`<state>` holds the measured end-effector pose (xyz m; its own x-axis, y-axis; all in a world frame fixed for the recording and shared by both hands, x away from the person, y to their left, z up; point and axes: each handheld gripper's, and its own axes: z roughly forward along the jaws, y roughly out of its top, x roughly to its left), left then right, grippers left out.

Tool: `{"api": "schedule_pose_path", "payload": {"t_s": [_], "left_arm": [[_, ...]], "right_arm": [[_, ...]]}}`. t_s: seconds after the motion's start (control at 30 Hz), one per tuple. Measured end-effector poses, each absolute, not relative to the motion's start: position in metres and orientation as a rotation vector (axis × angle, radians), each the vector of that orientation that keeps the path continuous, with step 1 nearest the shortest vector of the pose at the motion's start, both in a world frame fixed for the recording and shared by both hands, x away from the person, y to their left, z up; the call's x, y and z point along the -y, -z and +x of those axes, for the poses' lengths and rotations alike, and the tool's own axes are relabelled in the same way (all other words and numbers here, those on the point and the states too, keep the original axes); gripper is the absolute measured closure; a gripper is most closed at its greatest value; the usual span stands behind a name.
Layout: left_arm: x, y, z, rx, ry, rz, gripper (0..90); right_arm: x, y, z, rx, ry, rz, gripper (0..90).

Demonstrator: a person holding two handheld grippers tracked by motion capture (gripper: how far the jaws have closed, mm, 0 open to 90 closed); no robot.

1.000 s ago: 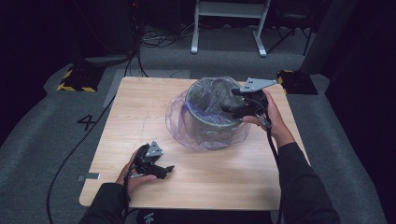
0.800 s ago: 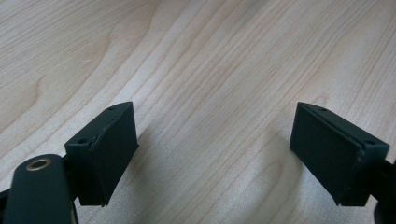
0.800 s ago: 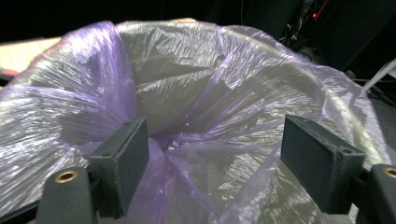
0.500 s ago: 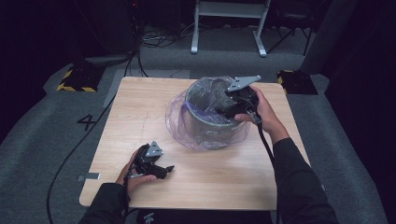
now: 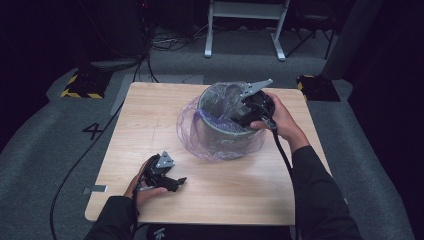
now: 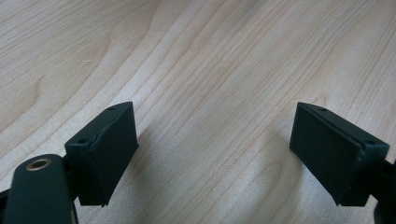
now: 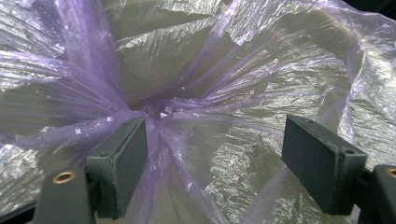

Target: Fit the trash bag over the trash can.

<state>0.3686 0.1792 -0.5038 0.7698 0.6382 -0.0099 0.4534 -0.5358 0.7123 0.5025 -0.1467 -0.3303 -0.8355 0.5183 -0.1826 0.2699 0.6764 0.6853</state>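
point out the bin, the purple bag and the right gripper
bin (image 5: pixel 235 135), high view, grey outer wall seen through the plastic
purple bag (image 7: pixel 261 79), right gripper view, crinkled film inside the bin
right gripper (image 5: pixel 239 116), high view, tip reaching into the bin

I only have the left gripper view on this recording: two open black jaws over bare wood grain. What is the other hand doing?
Observer: The right gripper is down inside a grey bin at the far side of the table, as the high view shows.
Operator: Is the bin lined?
Observer: Yes, with a thin purple plastic bag; its loose edge spills over the bin's rim onto the wood.
Operator: Has that gripper got hold of the bag?
Observer: Not yet. In the right gripper view its jaws stand wide apart, with a gathered twist of the film lying against one jaw.
Operator: And where is my gripper on the table?
Observer: The left gripper rests near the table's near left edge, well apart from the bin.
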Motion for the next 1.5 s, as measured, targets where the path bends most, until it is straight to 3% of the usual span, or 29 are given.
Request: {"api": "schedule_pose_path", "payload": {"t_s": [0.97, 1.5], "left_arm": [[-0.179, 0.504, 0.369, -0.811, -0.326, 2.231, 14.5], [-0.179, 0.504, 0.368, -0.811, -0.326, 2.23, 14.5]], "right_arm": [[0.128, 0.335, 0.52, -2.72, -0.532, 0.698, 23.2], [0.127, 0.336, 0.522, -2.744, -0.479, 0.752, 22.9]]}}
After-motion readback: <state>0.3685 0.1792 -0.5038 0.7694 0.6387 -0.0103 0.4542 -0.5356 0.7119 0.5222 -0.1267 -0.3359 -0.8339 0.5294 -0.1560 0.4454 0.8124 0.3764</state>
